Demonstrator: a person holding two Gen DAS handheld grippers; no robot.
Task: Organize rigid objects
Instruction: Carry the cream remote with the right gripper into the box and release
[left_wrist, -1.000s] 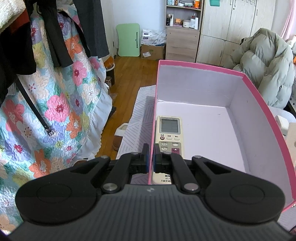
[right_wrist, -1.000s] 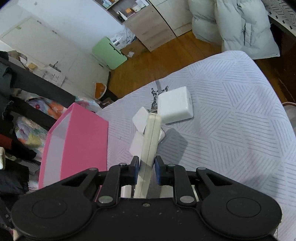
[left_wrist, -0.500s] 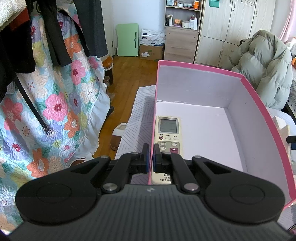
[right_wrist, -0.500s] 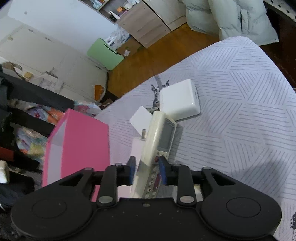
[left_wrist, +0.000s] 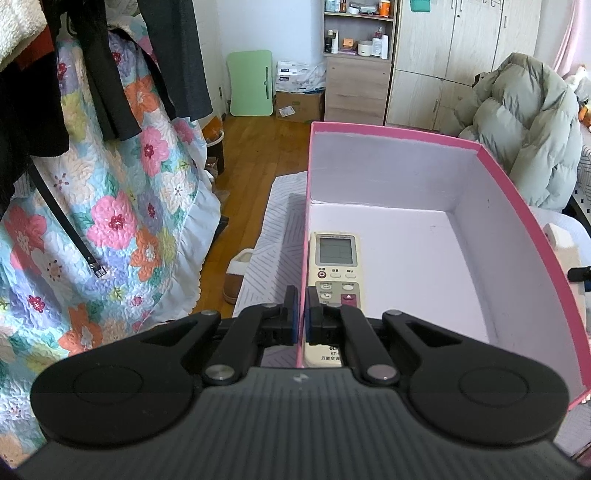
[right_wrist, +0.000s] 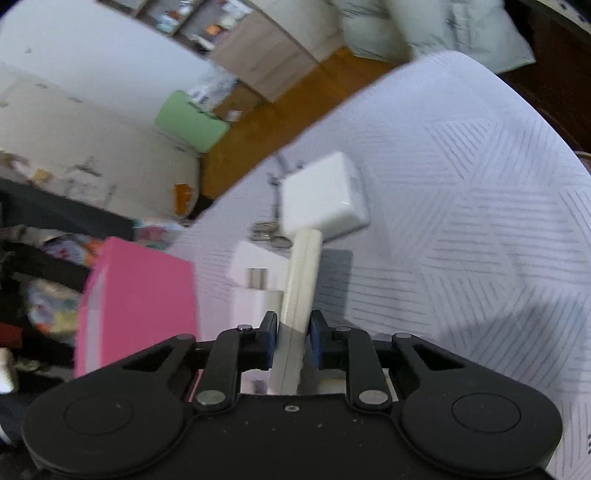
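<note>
My left gripper (left_wrist: 301, 314) is shut on the left wall of the pink box (left_wrist: 517, 192), one finger outside it and one inside. A cream remote control (left_wrist: 334, 266) lies face up on the box floor against that wall. In the right wrist view my right gripper (right_wrist: 293, 338) holds a second cream remote (right_wrist: 301, 273) edge-on. Its jaws are closing and the pads press on the remote's two faces. Beyond it, a white square block (right_wrist: 325, 195) and a white adapter (right_wrist: 255, 280) lie on the striped bedspread (right_wrist: 461, 221). The pink box (right_wrist: 144, 295) stands to the left.
A floral quilt (left_wrist: 110, 221) and dark hanging clothes (left_wrist: 110, 74) fill the left. A slipper (left_wrist: 236, 277) lies on the wooden floor below the bed edge. A puffy grey coat (left_wrist: 528, 122) and wardrobes stand behind the box.
The remote in my right gripper turned face-up as the jaws widened half a second ago, then rolled back edge-on as they narrowed. The right view is now blurred. The left gripper has not moved.
</note>
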